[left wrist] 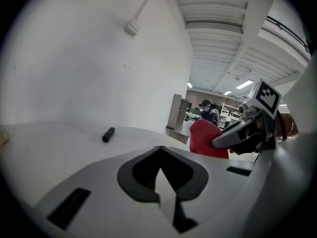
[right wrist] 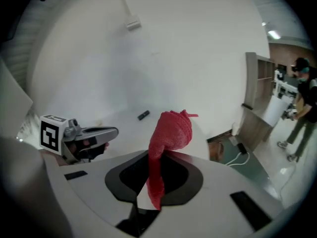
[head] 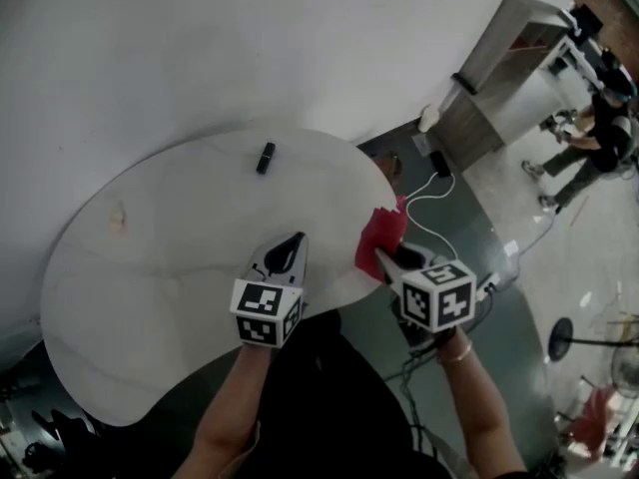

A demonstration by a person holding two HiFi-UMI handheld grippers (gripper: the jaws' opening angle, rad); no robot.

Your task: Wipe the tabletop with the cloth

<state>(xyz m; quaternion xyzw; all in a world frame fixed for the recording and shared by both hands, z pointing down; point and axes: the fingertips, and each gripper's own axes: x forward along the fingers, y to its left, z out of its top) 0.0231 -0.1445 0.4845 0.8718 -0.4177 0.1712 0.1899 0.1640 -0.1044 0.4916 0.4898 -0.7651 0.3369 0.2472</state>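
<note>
Grippers, two: right gripper (head: pixel 385 258) clamped on the one red cloth (head: pixel 380 234), bunched at the right edge of the tabletop (head: pixel 170 257); left gripper (head: pixel 296 240) over the tabletop, jaws together, nothing between. Small black object (head: pixel 266 157), one, lying farther back on the tabletop.

pale grey left gripper (head: pixel 296 239) and right gripper (head: pixel 380 256), black-and-white marker cubes (head: pixel 266 313); bracelet (head: pixel 461 352) on right wrist.

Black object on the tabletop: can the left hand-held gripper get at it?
Probably yes: only bare tabletop lies between the black object and the left hand-held gripper, whose jaws are shut, empty.
</note>
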